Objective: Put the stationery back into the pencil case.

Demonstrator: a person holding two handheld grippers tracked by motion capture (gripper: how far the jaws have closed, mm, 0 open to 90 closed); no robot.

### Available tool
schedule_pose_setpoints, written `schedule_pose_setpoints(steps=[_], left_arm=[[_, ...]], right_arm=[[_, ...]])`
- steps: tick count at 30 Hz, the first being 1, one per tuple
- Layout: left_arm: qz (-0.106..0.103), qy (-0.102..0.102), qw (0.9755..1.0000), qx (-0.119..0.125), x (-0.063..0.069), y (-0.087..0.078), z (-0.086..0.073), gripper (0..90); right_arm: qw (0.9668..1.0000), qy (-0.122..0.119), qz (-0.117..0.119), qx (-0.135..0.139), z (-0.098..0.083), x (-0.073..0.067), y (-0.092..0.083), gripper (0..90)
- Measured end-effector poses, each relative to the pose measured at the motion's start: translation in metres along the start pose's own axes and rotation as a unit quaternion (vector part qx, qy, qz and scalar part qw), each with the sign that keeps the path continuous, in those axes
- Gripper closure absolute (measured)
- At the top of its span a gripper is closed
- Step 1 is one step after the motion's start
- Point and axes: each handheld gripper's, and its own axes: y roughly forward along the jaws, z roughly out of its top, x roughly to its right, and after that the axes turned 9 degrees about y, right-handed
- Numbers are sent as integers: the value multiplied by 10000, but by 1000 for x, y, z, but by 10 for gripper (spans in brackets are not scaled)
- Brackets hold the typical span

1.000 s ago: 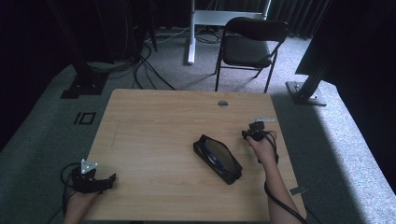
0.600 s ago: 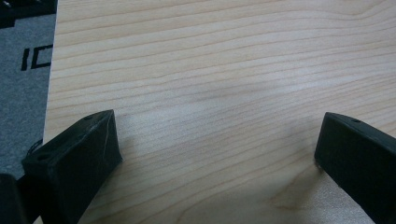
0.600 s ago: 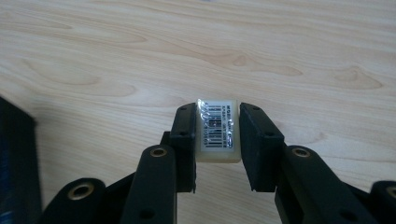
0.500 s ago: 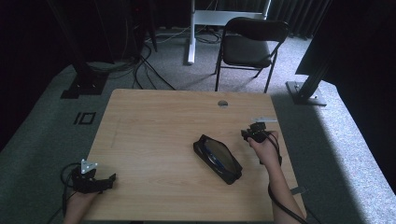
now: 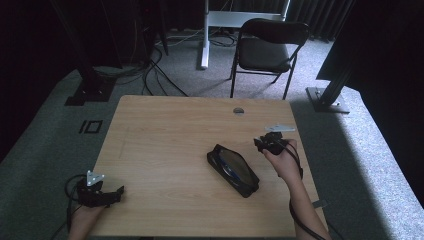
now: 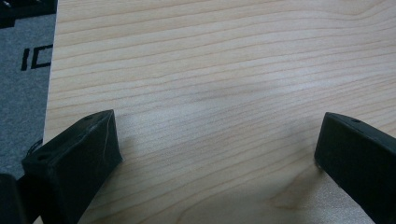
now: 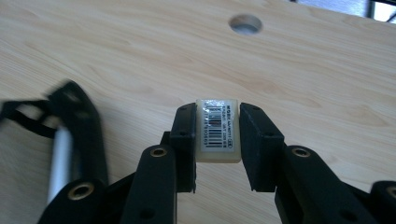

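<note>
We see the wooden table (image 5: 165, 145) bearing a black case (image 5: 233, 169). Our right gripper (image 7: 217, 133) clenches a small whitish block (image 7: 217, 130) with a barcode label, held above the table. Our left gripper (image 6: 215, 154) rests at the table's near-left edge, jaws wide apart, grasping nothing.

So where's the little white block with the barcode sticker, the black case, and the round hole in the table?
white barcoded block (image 7: 217, 132), right gripper view, sticker face
black oblong case (image 5: 233, 169), high view, lid middle
round table hole (image 7: 245, 23), right gripper view, opening
</note>
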Motion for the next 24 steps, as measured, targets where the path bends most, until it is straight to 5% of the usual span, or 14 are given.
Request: schedule_pose_setpoints(steps=[10, 24], left_arm=[[0, 0, 10000, 0, 0, 0, 0, 2], [1, 4, 10000, 0, 0, 0, 0, 2]], right_arm=[[9995, -213, 180, 176, 6, -12, -13, 681], [9947, -652, 791, 124, 6, -43, -30, 680]])
